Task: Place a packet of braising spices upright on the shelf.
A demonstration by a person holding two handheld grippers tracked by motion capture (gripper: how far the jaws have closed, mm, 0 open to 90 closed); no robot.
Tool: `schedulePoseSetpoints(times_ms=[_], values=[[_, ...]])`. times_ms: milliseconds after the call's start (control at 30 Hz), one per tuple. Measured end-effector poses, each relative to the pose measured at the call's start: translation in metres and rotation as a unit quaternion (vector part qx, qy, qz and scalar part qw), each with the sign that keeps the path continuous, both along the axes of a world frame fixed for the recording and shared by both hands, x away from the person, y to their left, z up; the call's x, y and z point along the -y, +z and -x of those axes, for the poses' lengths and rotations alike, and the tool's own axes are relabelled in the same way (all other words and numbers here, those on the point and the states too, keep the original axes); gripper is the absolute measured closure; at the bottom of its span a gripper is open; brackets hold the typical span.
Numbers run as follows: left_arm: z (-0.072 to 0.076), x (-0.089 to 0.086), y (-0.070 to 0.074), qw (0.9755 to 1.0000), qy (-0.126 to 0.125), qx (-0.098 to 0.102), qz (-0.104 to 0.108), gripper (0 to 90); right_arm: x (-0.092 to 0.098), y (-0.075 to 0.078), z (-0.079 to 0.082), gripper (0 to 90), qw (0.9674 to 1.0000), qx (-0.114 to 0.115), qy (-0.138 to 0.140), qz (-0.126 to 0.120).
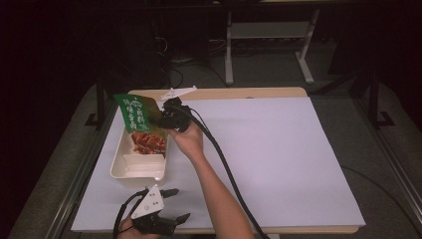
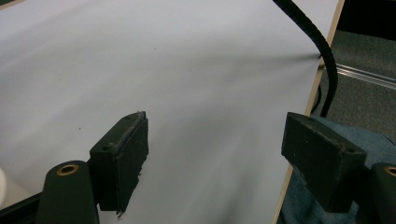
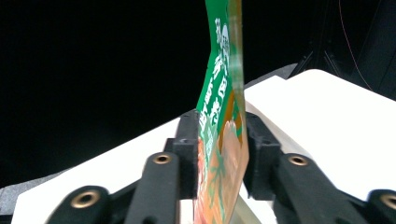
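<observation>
A green and orange food packet [image 1: 139, 122] hangs over a cream tray [image 1: 119, 167] at the table's left. My right gripper [image 1: 161, 118] is shut on the packet's right edge, held by a hand reaching across the table. In the right gripper view the packet [image 3: 223, 140] stands edge-on, pinched between the two black jaws. My left gripper [image 1: 175, 205] rests low at the table's front edge, pointing right, open with nothing between its fingers [image 2: 123, 154]. The tray holds a white block [image 1: 142, 163] under the packet.
A white sheet [image 1: 278, 154] covers the wooden table. The right gripper's black cable [image 1: 224, 164] runs across the sheet toward the front edge and shows in the left gripper view [image 2: 322, 51]. Metal rails [image 1: 84, 164] flank the table. A desk frame [image 1: 268, 35] stands behind.
</observation>
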State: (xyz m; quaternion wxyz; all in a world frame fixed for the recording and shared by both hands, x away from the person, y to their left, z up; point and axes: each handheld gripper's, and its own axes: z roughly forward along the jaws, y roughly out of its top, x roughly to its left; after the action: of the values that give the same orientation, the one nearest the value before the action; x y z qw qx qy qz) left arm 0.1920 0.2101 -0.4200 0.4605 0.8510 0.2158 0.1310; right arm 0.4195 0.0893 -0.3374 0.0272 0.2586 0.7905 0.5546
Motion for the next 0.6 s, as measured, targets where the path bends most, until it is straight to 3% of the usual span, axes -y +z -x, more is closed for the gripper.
schedulePoseSetpoints(times_ms=[367,600], values=[[-0.001,0.000,-0.001,1.0000,0.004,0.001,-0.002,22.2,0.024,0.001,0.008,55.2,0.9998,-0.011,0.004,0.016],[-0.002,-0.001,-0.002,1.0000,0.009,-0.001,0.001,21.7,0.042,0.003,0.014,49.3,0.9998,-0.012,0.012,0.007]])
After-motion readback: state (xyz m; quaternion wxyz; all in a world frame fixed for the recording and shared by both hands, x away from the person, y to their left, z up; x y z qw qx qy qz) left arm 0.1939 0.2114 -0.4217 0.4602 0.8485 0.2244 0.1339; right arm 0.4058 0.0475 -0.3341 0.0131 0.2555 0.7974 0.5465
